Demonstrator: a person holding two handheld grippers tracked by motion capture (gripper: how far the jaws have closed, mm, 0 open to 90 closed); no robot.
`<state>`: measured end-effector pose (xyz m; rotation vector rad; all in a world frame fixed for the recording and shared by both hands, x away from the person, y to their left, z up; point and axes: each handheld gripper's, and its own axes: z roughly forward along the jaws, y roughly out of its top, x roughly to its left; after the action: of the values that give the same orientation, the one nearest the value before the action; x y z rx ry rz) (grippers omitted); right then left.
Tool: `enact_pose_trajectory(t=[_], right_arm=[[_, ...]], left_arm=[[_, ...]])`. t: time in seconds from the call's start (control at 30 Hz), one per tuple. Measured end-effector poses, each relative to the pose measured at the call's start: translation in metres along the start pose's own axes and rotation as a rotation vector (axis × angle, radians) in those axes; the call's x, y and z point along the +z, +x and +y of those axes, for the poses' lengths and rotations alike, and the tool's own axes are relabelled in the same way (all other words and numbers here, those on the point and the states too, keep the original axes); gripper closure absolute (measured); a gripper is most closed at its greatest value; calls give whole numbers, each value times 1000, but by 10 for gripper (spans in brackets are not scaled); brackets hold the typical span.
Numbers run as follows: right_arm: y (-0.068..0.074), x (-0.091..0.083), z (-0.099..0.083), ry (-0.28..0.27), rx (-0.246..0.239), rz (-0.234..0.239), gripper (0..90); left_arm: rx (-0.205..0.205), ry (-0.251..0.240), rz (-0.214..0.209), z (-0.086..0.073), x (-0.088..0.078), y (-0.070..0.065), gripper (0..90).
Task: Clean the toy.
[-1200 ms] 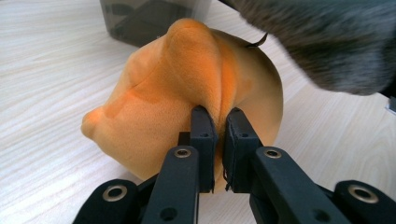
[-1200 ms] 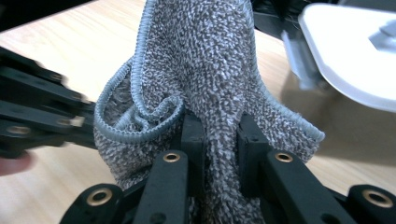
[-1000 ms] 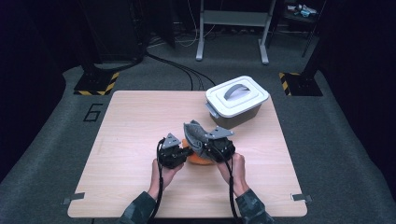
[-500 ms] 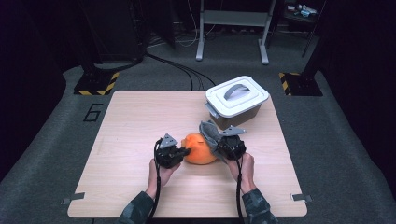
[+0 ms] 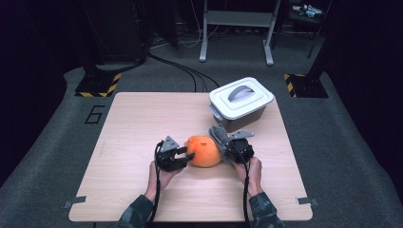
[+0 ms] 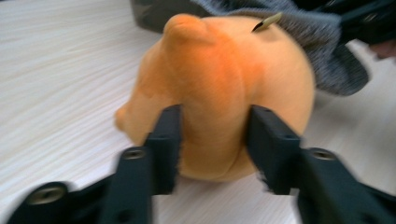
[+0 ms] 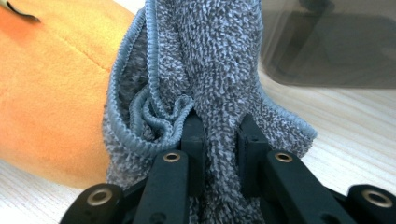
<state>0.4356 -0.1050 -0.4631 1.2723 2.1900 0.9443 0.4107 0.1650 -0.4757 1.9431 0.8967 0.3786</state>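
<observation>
The orange plush (image 5: pixel 204 151) sits on the table (image 5: pixel 133 118) toward its near edge, about midway between the side edges, with a lidded grey box (image 5: pixel 241 102) near the far right corner. The left gripper (image 6: pixel 212 140) has just been opening; its jaws stand half apart, the plush between them, pads seemingly brushing it rather than squeezing. The right gripper (image 7: pixel 219 140) is clamped on a grey cloth (image 7: pixel 210 70) draped against the plush's other side. With the left hold slackened, a wipe or tug on the cloth could roll the plush toward the near edge. A "6" (image 5: pixel 94 114) is marked on the floor; no brands or labels are readable.
</observation>
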Motion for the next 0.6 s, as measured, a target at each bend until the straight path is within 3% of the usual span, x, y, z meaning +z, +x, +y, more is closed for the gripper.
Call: enact_pose_trajectory(t=[0.07,0.1,0.2,0.27,0.37,0.47,0.6], right_arm=[[-1,0,0,-1,-3,-6,768],[-1,0,0,-1,-3,-6,768],[-2,0,0,-7,2,-5,767],[-1,0,1,-7,3,-11,767],[0,0,2,-9,-8,-14,767],[1,-1,2,-10,-7,-16,767],[2,-2,2,-12,-6,-16,767]], left_arm=[[45,22,4,0,0,-1,441],[45,22,4,0,0,-1,402],[92,49,2,2,6,-2,367],[100,58,-10,3,10,-3,385],[106,61,-30,2,13,-2,464],[114,54,-35,2,14,-3,604],[89,34,-37,0,13,-3,705]])
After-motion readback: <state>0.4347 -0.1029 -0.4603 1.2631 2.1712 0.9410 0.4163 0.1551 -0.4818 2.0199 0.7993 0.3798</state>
